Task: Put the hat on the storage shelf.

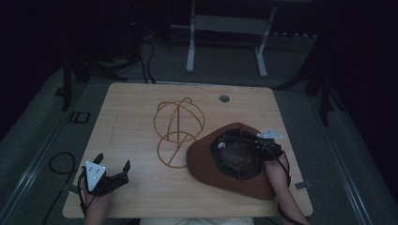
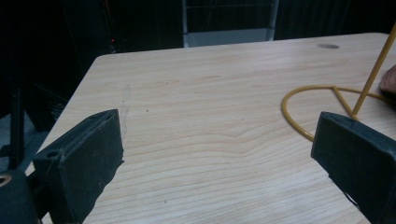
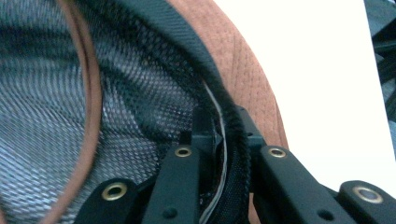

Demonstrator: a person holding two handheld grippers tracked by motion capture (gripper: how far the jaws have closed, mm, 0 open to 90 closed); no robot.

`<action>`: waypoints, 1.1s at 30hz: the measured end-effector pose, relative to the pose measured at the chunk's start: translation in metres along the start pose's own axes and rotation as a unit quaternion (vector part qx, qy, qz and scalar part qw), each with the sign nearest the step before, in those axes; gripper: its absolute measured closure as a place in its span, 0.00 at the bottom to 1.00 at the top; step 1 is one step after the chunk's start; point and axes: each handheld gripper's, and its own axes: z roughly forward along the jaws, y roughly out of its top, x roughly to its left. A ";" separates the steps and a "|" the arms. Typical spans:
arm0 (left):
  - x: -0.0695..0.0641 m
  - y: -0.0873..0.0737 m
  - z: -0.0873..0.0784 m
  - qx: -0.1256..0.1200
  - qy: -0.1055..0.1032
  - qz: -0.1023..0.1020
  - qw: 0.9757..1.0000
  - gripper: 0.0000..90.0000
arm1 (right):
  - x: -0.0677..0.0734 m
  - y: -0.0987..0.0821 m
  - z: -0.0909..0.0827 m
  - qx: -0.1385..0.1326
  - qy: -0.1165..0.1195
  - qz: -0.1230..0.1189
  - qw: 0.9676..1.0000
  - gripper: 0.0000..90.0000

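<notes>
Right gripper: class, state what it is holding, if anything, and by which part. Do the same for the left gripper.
The right gripper is shut on the brown hat, pinching its inner sweatband at the crown's edge. The left gripper is open over the table, holding nothing.

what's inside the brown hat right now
Inside the upturned hat you can see dark mesh lining and a thin cord. The right gripper pinches its inner band. The table underneath is covered.

You find no readable text, label, brand, number or sign anywhere here. The small white tag inside the brown hat [image 1: 230, 157] is too small and blurred to read, and the wooden table [image 1: 136, 187] carries only grain and a faint pencil-like line, no writing.
</notes>
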 end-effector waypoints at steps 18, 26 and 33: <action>-0.007 0.005 -0.001 0.006 -0.028 -0.002 1.000 0.03 | -0.015 0.041 -0.064 -0.117 0.040 0.052 0.991 0.94; -0.017 0.010 -0.001 0.033 -0.075 0.006 0.997 0.03 | -0.020 0.055 -0.088 -0.157 0.048 0.067 0.984 0.94; -0.034 0.029 -0.007 0.060 -0.111 0.014 0.992 0.03 | -0.033 0.067 -0.105 -0.186 0.048 0.087 0.978 0.94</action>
